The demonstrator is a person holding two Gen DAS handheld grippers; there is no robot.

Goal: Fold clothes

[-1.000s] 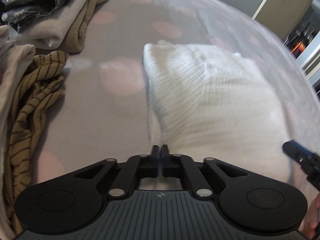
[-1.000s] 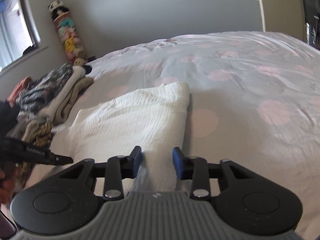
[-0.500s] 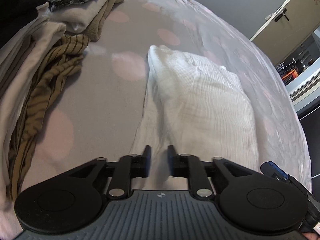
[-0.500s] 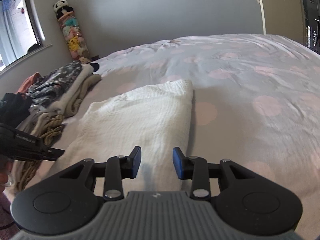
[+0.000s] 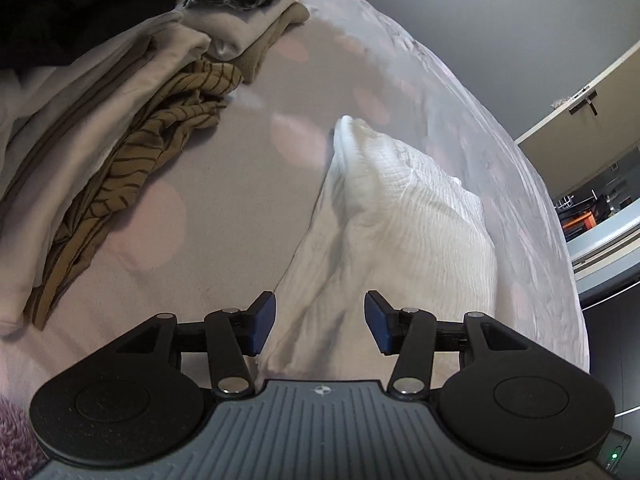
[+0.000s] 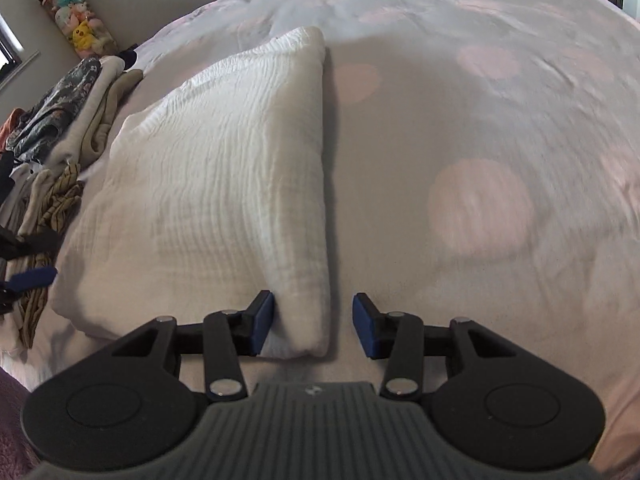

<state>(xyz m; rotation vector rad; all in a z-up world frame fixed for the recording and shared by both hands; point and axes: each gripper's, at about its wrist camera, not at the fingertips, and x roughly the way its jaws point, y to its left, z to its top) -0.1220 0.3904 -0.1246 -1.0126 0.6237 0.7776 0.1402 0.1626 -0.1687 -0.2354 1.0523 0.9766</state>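
A white crinkled garment (image 5: 404,216) (image 6: 224,168) lies folded into a long rectangle on the bed's grey cover with pink dots (image 6: 480,140). My left gripper (image 5: 320,326) hovers over the garment's near left edge, jaws opening, nothing pressed between the pads. My right gripper (image 6: 313,326) is at the garment's near right corner, jaws opening; the folded corner sits between the pads, close to the left pad and apart from the right one. The left gripper's blue fingertip (image 6: 32,278) shows at the left edge of the right wrist view.
A heap of clothes lies along the left side: a mustard striped piece (image 5: 132,168), beige pieces (image 5: 100,92), a dark patterned one (image 6: 52,116). Plush toys (image 6: 76,20) stand in the far corner. A cupboard door (image 5: 580,120) is at the right.
My left gripper went from shut to open and drew back and rolled, letting go of the white garment. My right gripper widened slightly and tilted down toward the garment's near right corner.
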